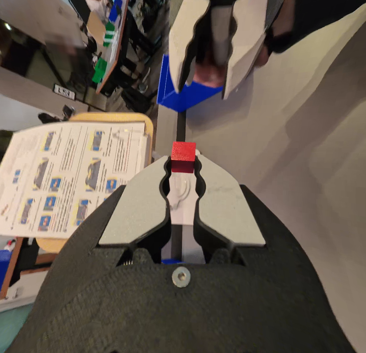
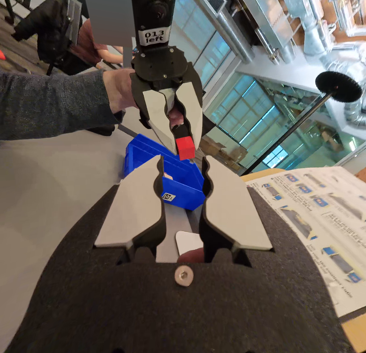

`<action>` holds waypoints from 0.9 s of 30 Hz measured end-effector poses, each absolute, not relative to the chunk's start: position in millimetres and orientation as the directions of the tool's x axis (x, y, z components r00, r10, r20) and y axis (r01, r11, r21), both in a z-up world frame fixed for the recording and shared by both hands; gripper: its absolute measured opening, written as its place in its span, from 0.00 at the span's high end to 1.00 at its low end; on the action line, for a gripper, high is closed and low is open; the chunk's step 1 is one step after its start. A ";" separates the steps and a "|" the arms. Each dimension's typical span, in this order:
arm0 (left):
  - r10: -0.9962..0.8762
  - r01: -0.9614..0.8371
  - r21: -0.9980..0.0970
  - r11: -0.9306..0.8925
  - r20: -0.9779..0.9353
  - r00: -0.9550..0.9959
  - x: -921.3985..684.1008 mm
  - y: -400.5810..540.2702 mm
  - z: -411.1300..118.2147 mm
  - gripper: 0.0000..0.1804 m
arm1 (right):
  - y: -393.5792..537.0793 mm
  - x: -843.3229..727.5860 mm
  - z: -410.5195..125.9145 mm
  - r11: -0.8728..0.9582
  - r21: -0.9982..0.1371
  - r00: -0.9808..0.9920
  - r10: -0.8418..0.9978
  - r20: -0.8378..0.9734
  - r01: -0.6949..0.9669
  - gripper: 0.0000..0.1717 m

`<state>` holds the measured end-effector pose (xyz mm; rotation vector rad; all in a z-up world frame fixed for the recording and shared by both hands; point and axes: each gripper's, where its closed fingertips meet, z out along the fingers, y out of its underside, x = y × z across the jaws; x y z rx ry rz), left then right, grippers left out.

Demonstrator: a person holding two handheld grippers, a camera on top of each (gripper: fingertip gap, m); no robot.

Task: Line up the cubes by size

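Note:
My left gripper [image 1: 183, 159] is shut on a small red cube [image 1: 183, 155], with both pads pressed on its sides, and holds it up above the grey table [image 1: 277, 145]. The right wrist view shows this same gripper [image 2: 185, 148] with the red cube [image 2: 185, 149] at its tips, just above a blue bin [image 2: 178, 193]. My right gripper [image 2: 182, 158] is open and empty, pointing at the bin and close under the red cube. In the left wrist view it [image 1: 202, 92] hangs over the blue bin [image 1: 178, 99]. A pale pinkish piece [image 2: 168, 176] lies inside the bin.
A printed instruction sheet on a wooden board [image 1: 69, 175] lies beside the table, and also shows in the right wrist view [image 2: 316, 214]. A white card [image 2: 188, 242] lies on the table near my right gripper. A person's sleeve [image 2: 49, 105] reaches in from the left. My hands' fingertips stand some 6 centimetres from each other.

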<state>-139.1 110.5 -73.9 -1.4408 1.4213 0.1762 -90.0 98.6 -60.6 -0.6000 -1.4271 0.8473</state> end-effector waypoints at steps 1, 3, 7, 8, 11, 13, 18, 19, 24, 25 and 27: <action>-0.632 -0.791 -0.544 0.281 -0.725 0.274 -129.3 109.4 -72.0 0.88 | 99.1 -88.4 -60.7 0.609 -0.782 -0.054 0.783 0.619 -0.130 0.79; -0.622 -0.783 -0.539 0.309 -0.738 0.263 -114.8 108.0 -69.7 0.88 | 99.2 -85.8 -62.5 0.634 -0.765 -0.069 0.763 0.643 -0.115 0.80; -0.647 -0.767 -0.547 0.335 -0.726 0.235 -101.1 104.1 -73.0 0.88 | 95.2 -83.9 -64.9 0.648 -0.751 -0.091 0.746 0.660 -0.127 0.81; -0.645 -0.761 -0.549 0.345 -0.728 0.232 -99.8 103.1 -72.4 0.88 | 94.7 -84.6 -65.9 0.654 -0.747 -0.093 0.742 0.664 -0.123 0.81; -0.659 -0.750 -0.557 0.356 -0.719 0.220 -95.6 99.6 -73.7 0.88 | 91.9 -86.3 -67.1 0.654 -0.746 -0.100 0.740 0.665 -0.125 0.81; -0.670 -0.745 -0.560 0.362 -0.712 0.209 -92.4 97.7 -75.4 0.88 | 92.4 -87.7 -69.5 0.670 -0.734 -0.093 0.728 0.679 -0.114 0.81; -0.684 -0.760 -0.548 0.349 -0.704 0.193 -90.9 99.8 -83.7 0.88 | 89.6 -88.0 -69.6 0.673 -0.730 -0.099 0.724 0.683 -0.119 0.83; -0.687 -0.752 -0.553 0.358 -0.702 0.189 -89.0 98.6 -83.3 0.88 | 89.7 -88.5 -70.6 0.674 -0.730 -0.100 0.723 0.683 -0.113 0.84; -0.696 -0.731 -0.571 0.374 -0.693 0.185 -85.1 94.9 -80.8 0.88 | 88.3 -88.0 -71.1 0.686 -0.718 -0.101 0.711 0.696 -0.117 0.86; -0.699 -0.728 -0.573 0.375 -0.691 0.184 -84.7 94.3 -80.8 0.88 | 87.2 -87.5 -70.2 0.687 -0.717 -0.102 0.709 0.697 -0.122 0.87; -0.698 -0.724 -0.575 0.381 -0.692 0.182 -83.8 93.7 -80.3 0.88 | 85.6 -87.3 -71.0 0.690 -0.714 -0.111 0.705 0.700 -0.119 0.88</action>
